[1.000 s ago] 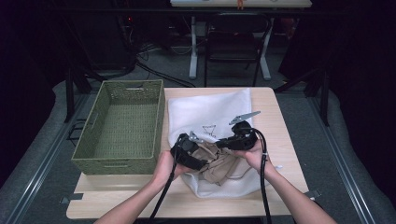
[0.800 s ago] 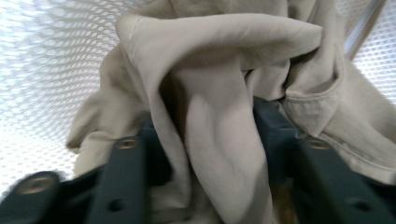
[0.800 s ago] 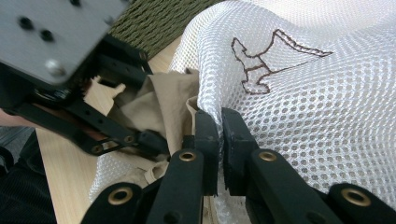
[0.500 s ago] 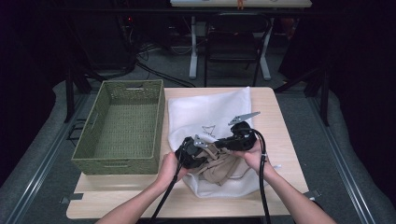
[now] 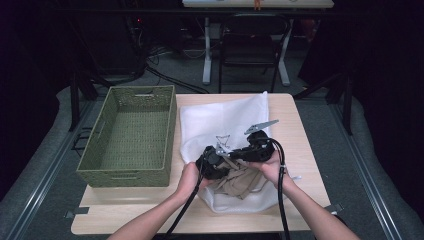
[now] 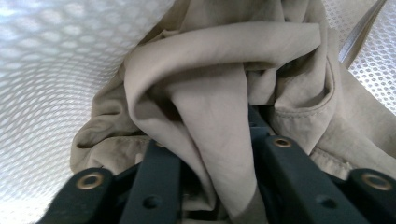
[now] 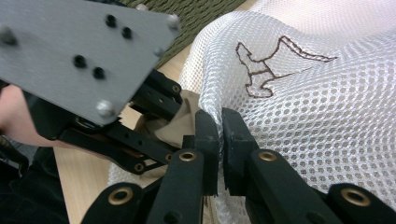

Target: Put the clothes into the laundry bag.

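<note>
The crumpled beige woven-cloth garment (image 5: 243, 184) lies half inside the mouth of the white mesh laundry bag (image 5: 227, 120), which is spread flat on the light wooden surface (image 5: 305, 165) just right of the green woven rectangular basket (image 5: 131, 135). The left hand-held gripper (image 6: 212, 154) has a thick fold of the garment between its jaws; they have just been opening a little from a tighter squeeze, with the cloth pinched there. The right hand-held gripper (image 7: 219, 140) is clamped narrow on the rim of the mesh bag, holding the mouth up.

The garment looks light, limp and bulky: it will sag and trail, and loose ends may snag on the mesh. Best taken at a bunched fold of several layers, as now, rather than a single edge. The mesh is thin and slack, so its hem gives the firmest grip
</note>
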Demonstrator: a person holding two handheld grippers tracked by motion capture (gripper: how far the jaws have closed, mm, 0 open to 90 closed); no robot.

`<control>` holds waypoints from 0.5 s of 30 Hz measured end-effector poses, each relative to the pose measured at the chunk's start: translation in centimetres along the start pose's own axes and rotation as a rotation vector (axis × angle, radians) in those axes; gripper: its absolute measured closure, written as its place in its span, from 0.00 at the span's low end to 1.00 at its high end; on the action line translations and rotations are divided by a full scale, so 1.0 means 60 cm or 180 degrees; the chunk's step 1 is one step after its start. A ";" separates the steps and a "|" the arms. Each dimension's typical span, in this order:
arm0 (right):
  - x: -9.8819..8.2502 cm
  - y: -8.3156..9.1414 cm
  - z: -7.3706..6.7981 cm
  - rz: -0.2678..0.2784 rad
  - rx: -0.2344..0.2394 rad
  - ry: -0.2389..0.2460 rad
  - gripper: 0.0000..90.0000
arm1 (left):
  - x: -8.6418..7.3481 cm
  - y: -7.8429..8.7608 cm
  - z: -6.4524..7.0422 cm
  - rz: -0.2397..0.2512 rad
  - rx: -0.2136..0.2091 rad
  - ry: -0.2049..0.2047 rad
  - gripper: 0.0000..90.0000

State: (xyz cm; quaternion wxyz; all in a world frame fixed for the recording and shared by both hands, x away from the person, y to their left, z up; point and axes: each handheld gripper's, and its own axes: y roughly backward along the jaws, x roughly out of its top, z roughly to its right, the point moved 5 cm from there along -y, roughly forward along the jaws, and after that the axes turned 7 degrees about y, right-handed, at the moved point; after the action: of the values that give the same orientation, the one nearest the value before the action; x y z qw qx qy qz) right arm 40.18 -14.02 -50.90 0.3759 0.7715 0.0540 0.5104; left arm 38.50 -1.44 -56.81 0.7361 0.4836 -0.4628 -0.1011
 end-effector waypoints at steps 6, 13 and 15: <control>-0.001 0.005 0.009 0.0014 -0.0038 -0.0027 0.96 | 0.004 0.038 0.006 0.0103 -0.0073 -0.0016 0.57; -0.002 0.006 0.015 0.0014 -0.0053 -0.0043 0.96 | 0.003 0.048 0.038 0.0065 -0.0131 -0.0140 0.31; -0.002 0.006 0.015 0.0013 -0.0048 -0.0061 0.96 | 0.000 0.029 0.047 0.0013 -0.0116 -0.0184 0.31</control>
State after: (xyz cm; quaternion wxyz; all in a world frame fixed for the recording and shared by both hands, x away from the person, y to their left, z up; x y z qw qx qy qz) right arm 40.74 -14.79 -50.97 0.3811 0.7736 0.0449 0.5042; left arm 35.80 -2.29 -55.13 0.7313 0.4660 -0.4829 -0.1219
